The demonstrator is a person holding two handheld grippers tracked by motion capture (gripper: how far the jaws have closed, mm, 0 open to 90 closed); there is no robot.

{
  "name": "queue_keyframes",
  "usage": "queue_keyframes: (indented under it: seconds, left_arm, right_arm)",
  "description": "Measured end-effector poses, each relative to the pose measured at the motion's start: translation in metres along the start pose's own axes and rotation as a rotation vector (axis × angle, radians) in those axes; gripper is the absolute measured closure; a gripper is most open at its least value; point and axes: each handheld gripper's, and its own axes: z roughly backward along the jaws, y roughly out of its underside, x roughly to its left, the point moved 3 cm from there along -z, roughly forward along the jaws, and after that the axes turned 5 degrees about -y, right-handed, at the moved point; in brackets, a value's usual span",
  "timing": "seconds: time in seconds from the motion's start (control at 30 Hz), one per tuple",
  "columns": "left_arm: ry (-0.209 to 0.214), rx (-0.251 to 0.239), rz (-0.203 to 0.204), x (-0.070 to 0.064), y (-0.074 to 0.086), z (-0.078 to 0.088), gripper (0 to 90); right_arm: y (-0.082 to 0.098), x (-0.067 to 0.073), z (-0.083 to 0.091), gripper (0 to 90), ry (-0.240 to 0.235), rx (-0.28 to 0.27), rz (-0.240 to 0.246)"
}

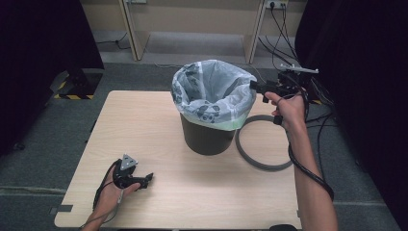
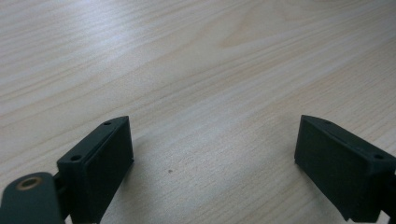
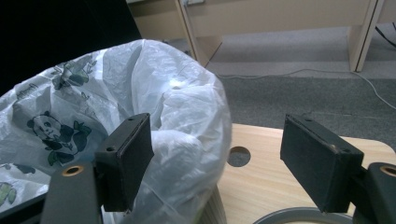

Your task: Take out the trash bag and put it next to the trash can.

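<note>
A dark bin (image 1: 207,137) stands mid-table, lined with a white panda-print plastic bag (image 1: 214,94) whose edge is folded over the rim. My right gripper (image 1: 255,86) is held up at the bag's right rim. In the right gripper view its jaws (image 3: 217,163) stand open; the bag (image 3: 140,116) bulges into the gap beside the left jaw, and the pads do not press on it. A grey ring (image 1: 262,147) lies flat on the table right of the bin, its edge (image 3: 299,215) below the right jaw. My left gripper (image 1: 148,178) rests open near the table's front left, over bare wood (image 2: 215,154).
The light wooden table (image 1: 144,125) has a round hole (image 3: 239,156) near its far right corner. Beyond it are grey carpet, desk legs (image 1: 132,33) and loose cables (image 1: 281,33). Dark partitions (image 1: 43,43) stand at both sides.
</note>
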Motion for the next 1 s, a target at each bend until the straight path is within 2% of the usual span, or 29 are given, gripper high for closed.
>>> queue_keyframes:
  seconds: [0.33, 0.43, 0.47, 0.5, 0.53, 0.67, 0.8, 0.87, 1.0]
  left_arm:
    - [0.0, 0.0, 0.001, 0.0, 0.0, 0.0, 10.7]
    - [0.0, 0.0, 0.0, 0.0, 0.0, 0.0, 10.7]
    - [0.0, 0.0, 0.0, 0.0, 0.0, 0.0, 10.7]
    - [0.0, 0.0, 0.0, 0.0, 0.0, 0.0, 10.7]
    - [0.0, 0.0, 0.0, 0.0, 0.0, 0.0, 10.7]
    - [0.0, 0.0, 0.0, 0.0, 0.0, 0.0, 10.7]
    - [0.0, -0.001, 0.001, 0.0, 0.0, 0.0, 10.7]
    - [-0.001, 0.0, 0.0, 0.0, 0.0, 0.0, 10.7]
    - [0.0, 0.0, 0.0, 0.0, 0.0, 0.0, 10.7]
  right_arm:
    - [-0.003, 0.007, -0.023, 27.8, -0.008, 0.045, -0.012]
    - [-0.002, 0.009, -0.03, 38.2, -0.018, 0.064, -0.009]
    - [-0.002, 0.009, -0.03, 38.2, -0.018, 0.064, -0.009]
    - [-0.001, 0.01, -0.032, 47.3, -0.025, 0.074, -0.004]
    - [-0.001, 0.01, -0.032, 47.3, -0.025, 0.074, -0.004]
    - [-0.003, 0.013, -0.03, 63.1, -0.017, 0.084, 0.033]
    - [-0.011, 0.016, -0.025, 73.9, 0.021, 0.079, 0.09]
    - [-0.018, 0.017, -0.021, 79.8, 0.018, 0.068, 0.095]
    - [-0.023, 0.02, -0.019, 84.1, 0.007, 0.058, 0.09]
